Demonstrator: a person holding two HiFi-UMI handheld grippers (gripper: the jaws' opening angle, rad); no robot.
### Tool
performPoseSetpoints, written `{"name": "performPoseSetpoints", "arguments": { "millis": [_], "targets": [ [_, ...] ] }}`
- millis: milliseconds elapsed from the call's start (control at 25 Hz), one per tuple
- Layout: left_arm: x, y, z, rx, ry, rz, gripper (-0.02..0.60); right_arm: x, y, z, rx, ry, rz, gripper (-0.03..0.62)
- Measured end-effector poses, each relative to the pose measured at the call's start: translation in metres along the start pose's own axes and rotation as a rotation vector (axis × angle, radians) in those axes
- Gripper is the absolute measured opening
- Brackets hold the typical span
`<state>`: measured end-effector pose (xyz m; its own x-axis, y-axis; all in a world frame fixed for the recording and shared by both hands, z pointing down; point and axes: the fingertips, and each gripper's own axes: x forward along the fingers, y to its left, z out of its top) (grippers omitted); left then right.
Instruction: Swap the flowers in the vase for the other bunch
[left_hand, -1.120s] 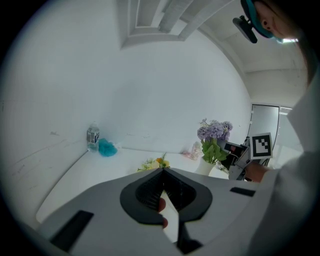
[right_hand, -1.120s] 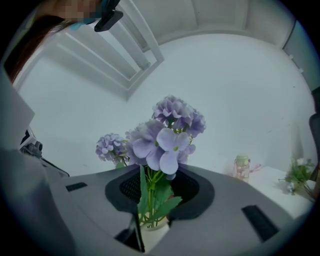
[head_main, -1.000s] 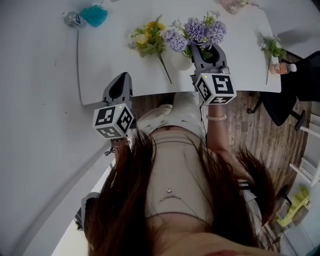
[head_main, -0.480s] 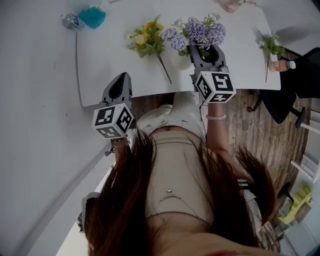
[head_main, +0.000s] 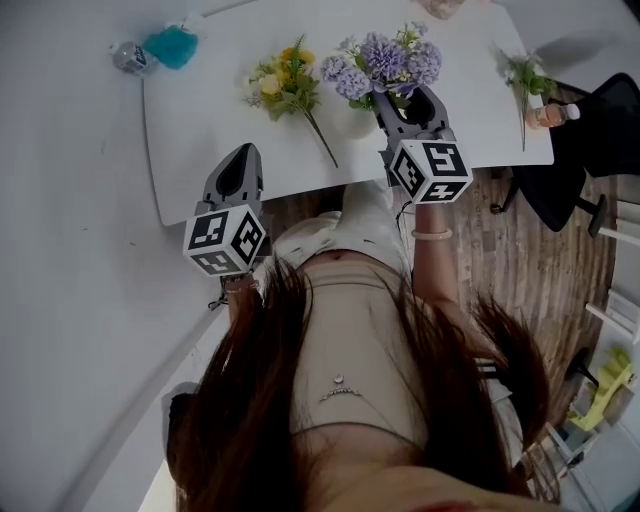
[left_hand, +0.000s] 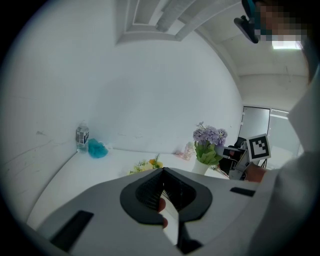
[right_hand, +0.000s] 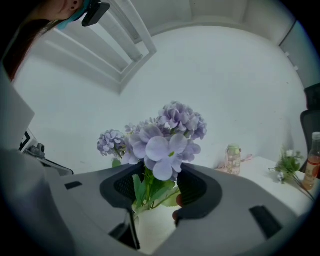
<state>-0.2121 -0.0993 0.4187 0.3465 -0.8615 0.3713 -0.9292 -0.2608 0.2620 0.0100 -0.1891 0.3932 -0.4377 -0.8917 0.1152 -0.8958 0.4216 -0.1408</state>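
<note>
Between the jaws of the right tool (head_main: 410, 105), released and just now opening, stand the purple flowers (head_main: 385, 62) in the vase (head_main: 360, 120). The left tool (head_main: 238, 172), clenched and empty, hovers over the near edge of the counter (head_main: 190, 150), with the yellow bunch (head_main: 283, 85) ahead of it.

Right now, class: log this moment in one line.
left gripper: shut | right gripper: just opening, purple flowers between jaws | vase: full | yellow bunch: on table

Soft even light, fisheye-bent edges (dark corners), foreground perhaps slightly blurred
</note>
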Motion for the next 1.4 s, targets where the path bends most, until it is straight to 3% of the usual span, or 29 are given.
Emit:
{"name": "performPoseSetpoints", "arguments": {
  "millis": [680,1400],
  "targets": [
    [-0.005,-0.004,0.002,0.016,-0.019,-0.046,0.003,-0.015,-0.005,-0.003,0.035,0.034,-0.037,0.218],
    [-0.034,-0.045,-0.008,-0.011,-0.037,0.005,0.003,-0.054,-0.012,0.003,0.018,0.071,0.010,0.218]
  ]
}}
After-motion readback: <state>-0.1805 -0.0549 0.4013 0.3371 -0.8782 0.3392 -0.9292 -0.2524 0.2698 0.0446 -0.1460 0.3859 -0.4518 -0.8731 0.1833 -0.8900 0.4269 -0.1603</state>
